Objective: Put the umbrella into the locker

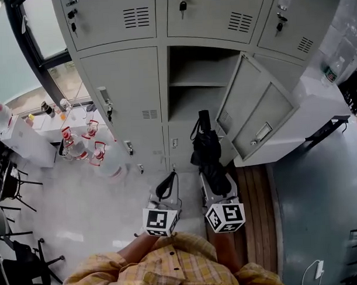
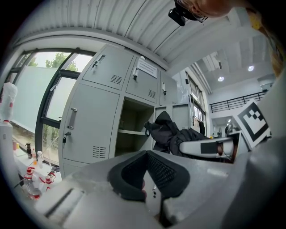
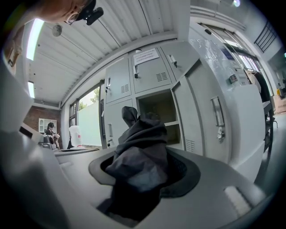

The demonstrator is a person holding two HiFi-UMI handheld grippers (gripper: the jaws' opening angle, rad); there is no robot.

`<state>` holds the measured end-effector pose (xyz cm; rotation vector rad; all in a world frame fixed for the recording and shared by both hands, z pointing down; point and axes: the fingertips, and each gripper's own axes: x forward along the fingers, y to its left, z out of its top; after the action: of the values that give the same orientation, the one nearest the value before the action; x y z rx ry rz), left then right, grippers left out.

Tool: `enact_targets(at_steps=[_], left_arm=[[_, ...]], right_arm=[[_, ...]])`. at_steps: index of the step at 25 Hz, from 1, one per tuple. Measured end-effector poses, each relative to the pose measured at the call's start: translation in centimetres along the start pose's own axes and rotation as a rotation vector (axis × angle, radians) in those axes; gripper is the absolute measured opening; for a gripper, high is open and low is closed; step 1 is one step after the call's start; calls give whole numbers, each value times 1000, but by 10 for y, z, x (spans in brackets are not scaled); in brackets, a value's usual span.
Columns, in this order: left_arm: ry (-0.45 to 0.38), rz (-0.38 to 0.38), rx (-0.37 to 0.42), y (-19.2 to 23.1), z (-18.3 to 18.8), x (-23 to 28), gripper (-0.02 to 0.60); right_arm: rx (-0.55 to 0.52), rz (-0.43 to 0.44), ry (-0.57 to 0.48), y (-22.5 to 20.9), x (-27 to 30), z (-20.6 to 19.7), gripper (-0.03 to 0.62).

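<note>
A black folded umbrella (image 1: 205,147) sticks forward out of my right gripper (image 1: 214,177), whose jaws are shut on its lower part. In the right gripper view the umbrella (image 3: 140,152) fills the gap between the pads and points towards the open locker (image 3: 158,109). The open locker (image 1: 194,80) is straight ahead, with a shelf inside and its door (image 1: 253,113) swung out to the right. My left gripper (image 1: 167,180) is level beside the right one, shut with nothing in it. From the left gripper (image 2: 146,157) I see the umbrella (image 2: 172,134) to its right.
Shut grey lockers with keys in their locks surround the open one. Several red-capped bottles (image 1: 79,142) stand by the window at the left, and black chairs (image 1: 16,180) are further left. A wooden floor strip (image 1: 256,200) runs under the open door, and a white cabinet (image 1: 317,105) stands at the right.
</note>
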<state>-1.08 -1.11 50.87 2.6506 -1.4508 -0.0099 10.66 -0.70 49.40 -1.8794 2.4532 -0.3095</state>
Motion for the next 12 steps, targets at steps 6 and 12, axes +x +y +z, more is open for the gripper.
enact_targets(at_steps=[6, 12], left_arm=[[17, -18, 15, 24, 16, 60, -3], [29, -33, 1, 45, 18, 101, -3]], right_arm=[[16, 2, 13, -16, 59, 11, 232], [31, -33, 45, -38, 97, 8, 232]])
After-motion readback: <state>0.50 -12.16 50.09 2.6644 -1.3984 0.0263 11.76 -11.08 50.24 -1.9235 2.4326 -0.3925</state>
